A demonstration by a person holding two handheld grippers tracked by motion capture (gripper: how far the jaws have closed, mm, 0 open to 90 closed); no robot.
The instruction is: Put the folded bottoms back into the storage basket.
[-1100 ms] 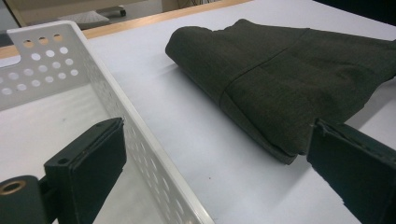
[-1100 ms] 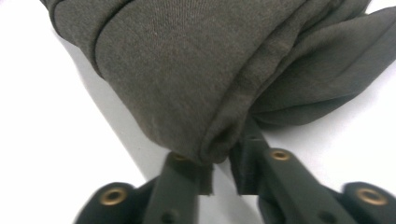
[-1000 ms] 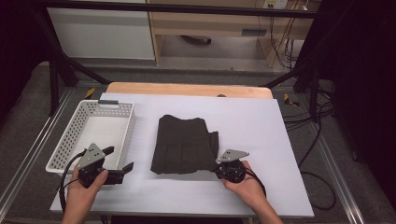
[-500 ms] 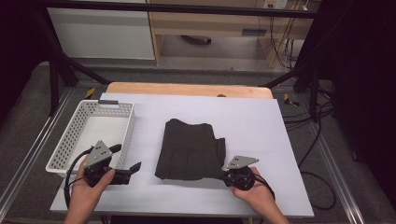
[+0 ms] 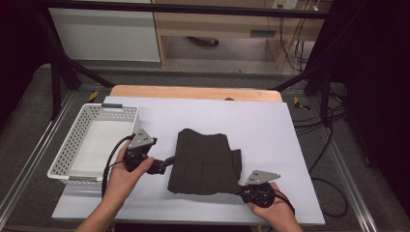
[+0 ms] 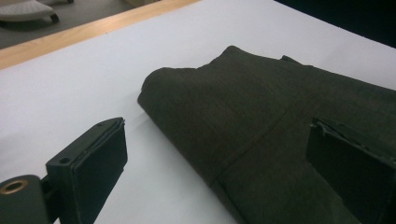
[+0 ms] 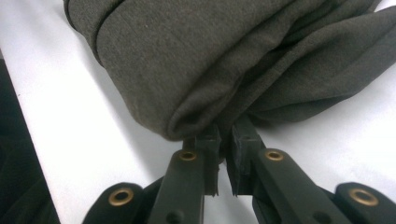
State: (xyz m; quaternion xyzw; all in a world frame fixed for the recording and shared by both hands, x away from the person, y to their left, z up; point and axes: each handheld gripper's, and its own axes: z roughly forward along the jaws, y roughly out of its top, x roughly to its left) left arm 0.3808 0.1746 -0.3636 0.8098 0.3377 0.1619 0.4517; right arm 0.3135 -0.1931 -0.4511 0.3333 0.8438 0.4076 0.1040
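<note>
Three items, listed left to right. A white perforated plastic basket point(image 5: 92, 140) stands empty at the table's left edge — untouched. Just right of it, the left gripper point(image 5: 167, 163) reaches toward the dark olive-grey folded fabric garment point(image 5: 205, 162); in the left gripper view its jaws stand wide apart, one over bare white table point(image 6: 70, 98), the other above the cloth's left fold, pressing nothing. The garment lies flat near the middle of the table, well apart from the basket. At its near right corner the right gripper point(image 7: 226, 161) is clamped on a pinch of the folded edge.

Risks, judged: the right hold is shallow, taking only the outer lip of the bundle — a pull could slip it free or drag one layer and undo the fold. The left jaws, closing with one pad on bare table, may catch only the top layer, so a lift would let the lower folds sag open.

Against the earlier frames: the left gripper has moved from the near table edge up and in to the garment's left side; the garment and the right gripper have shifted rightward.
</note>
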